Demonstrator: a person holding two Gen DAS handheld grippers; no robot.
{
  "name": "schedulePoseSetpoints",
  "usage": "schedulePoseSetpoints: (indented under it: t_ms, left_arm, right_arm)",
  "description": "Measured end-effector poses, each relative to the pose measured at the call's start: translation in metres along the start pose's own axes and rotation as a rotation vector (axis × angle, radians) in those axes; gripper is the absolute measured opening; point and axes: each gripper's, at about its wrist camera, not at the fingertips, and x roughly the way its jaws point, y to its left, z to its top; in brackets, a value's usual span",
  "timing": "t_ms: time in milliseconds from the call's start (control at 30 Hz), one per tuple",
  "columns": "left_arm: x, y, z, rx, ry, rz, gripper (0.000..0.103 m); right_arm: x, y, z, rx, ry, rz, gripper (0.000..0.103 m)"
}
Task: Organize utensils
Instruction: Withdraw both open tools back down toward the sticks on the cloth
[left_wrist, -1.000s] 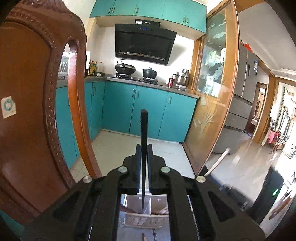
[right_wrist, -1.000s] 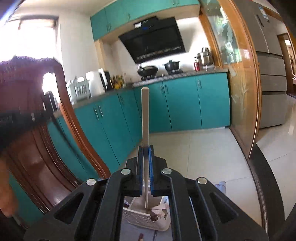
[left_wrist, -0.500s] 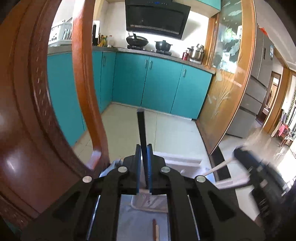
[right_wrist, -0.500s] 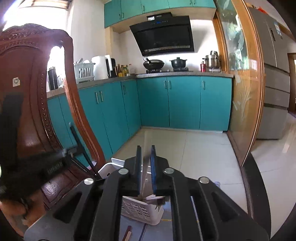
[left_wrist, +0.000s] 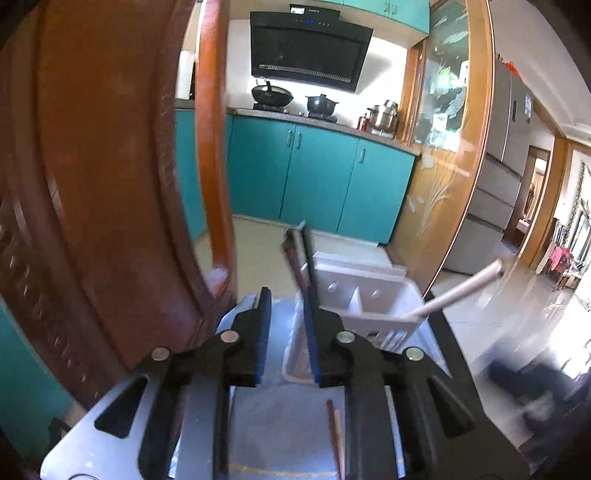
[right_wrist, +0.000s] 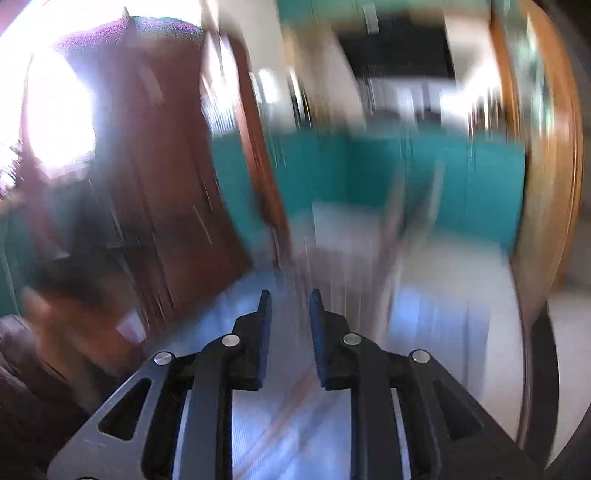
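The left gripper (left_wrist: 288, 302) stands open, its fingers apart, a dark chopstick (left_wrist: 308, 280) leaning against the right finger and into the white basket (left_wrist: 369, 306) just ahead. The right gripper (right_wrist: 290, 304) gapes empty amid blur.

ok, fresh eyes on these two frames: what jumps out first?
In the left wrist view, the open left gripper frames a white divided organizer, with dark chopsticks leaning at its left end and a pale utensil handle sticking out right. A carved wooden chair back fills the left. The right wrist view is motion-smeared; only the open right gripper is sharp.
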Motion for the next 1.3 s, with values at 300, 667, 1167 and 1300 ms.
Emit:
schedulePoseSetpoints:
  t_ms: [300,667,1167,1300]
  left_arm:
    - [0.031,0.013,-0.03,-0.013,0.15,0.102,0.022]
    - [0.042,0.014,-0.035,0.008,0.194,0.133,0.026]
    - [0.045,0.0,-0.047,0.043,0.227,0.127,0.032]
    - [0.047,-0.001,-0.051,0.048,0.244,0.134,0.034]
  right_arm:
    - [0.101,0.0,-0.051,0.055,0.428,-0.12,0.021]
    - [0.105,0.023,-0.057,0.092,0.426,-0.09,0.012]
    - [0.057,-0.028,-0.063,0.346,0.313,-0.022,0.012]
    - [0.062,-0.037,-0.066,0.362,0.345,-0.091,0.012]
